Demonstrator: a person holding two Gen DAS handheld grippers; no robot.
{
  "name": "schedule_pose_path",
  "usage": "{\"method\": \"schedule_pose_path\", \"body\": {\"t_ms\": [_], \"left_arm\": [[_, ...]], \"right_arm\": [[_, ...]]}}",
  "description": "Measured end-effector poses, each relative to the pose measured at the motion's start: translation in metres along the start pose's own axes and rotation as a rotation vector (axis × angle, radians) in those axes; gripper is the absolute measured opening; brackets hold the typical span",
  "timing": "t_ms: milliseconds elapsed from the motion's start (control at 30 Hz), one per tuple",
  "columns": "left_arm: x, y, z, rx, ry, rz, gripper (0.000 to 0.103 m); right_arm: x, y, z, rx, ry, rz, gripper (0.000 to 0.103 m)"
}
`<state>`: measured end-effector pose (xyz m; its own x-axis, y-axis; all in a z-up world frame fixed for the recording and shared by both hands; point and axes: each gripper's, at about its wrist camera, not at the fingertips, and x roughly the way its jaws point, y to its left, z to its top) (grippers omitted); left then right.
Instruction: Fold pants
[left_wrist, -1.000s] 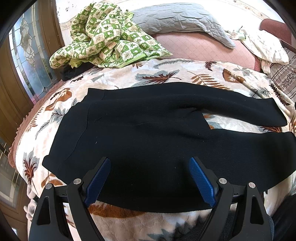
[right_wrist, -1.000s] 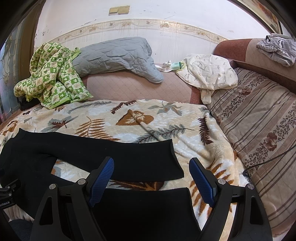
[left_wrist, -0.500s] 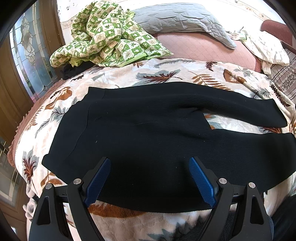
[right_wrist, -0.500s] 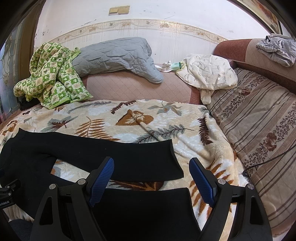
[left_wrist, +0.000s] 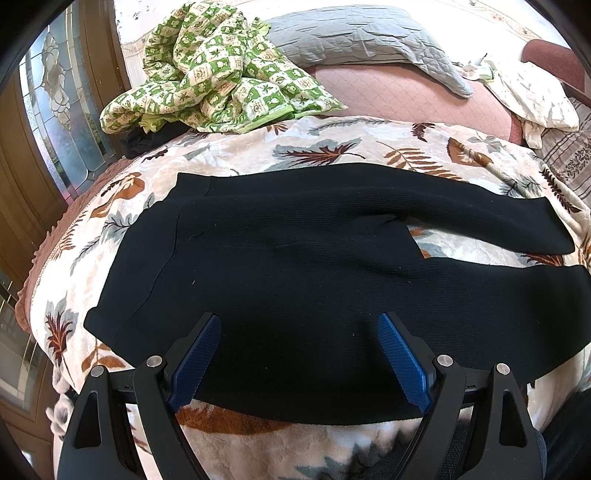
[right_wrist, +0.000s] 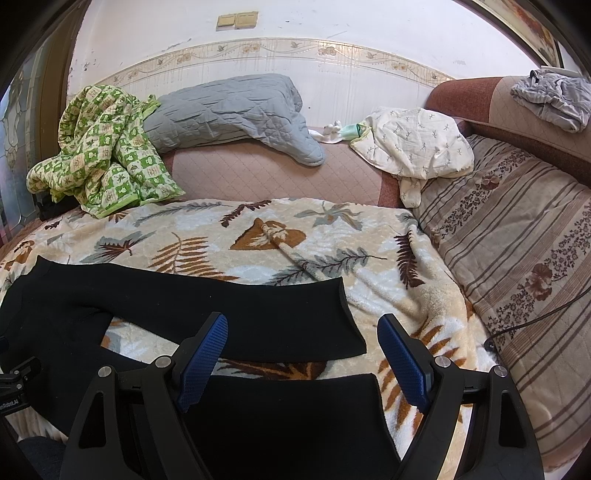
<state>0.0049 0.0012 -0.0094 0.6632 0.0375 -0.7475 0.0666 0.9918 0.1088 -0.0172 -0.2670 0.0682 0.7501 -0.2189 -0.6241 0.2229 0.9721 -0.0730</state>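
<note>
Black pants (left_wrist: 295, 258) lie flat on a leaf-patterned blanket (left_wrist: 332, 147), waistband to the left, the two legs spread apart and running right. My left gripper (left_wrist: 299, 354) hovers open over the seat of the pants near their front edge, nothing between its blue pads. In the right wrist view the two leg ends (right_wrist: 288, 317) lie one behind the other with blanket (right_wrist: 295, 236) showing between them. My right gripper (right_wrist: 303, 354) stands open above the near leg's cuff, holding nothing.
A green checked blanket (left_wrist: 214, 70) and a grey pillow (left_wrist: 362, 33) lie at the back. A cream cloth (right_wrist: 417, 147) and a striped floral cushion (right_wrist: 517, 266) sit right, with a black cable (right_wrist: 535, 317). A glass door (left_wrist: 55, 110) stands left.
</note>
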Motion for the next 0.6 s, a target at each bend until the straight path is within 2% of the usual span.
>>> {"method": "schedule_pose_path", "body": {"t_ms": [333,467,567,600], "left_arm": [[0.005,0.008,0.003,-0.020,0.024,-0.021,0.087],[0.010,0.021,0.010,-0.052,0.045,-0.058,0.086],[0.006,0.032,0.020,-0.057,-0.016,-0.073,0.085],[0.001,0.038,0.024,-0.059,-0.067,-0.061,0.085]], "right_arm": [[0.000,0.000,0.000,0.000,0.000,0.001,0.084],[-0.001,-0.001,0.000,0.000,0.002,0.002,0.084],[-0.001,-0.001,0.000,0.000,0.000,0.003,0.084],[0.000,0.000,0.000,0.001,0.000,0.002,0.084]]}}
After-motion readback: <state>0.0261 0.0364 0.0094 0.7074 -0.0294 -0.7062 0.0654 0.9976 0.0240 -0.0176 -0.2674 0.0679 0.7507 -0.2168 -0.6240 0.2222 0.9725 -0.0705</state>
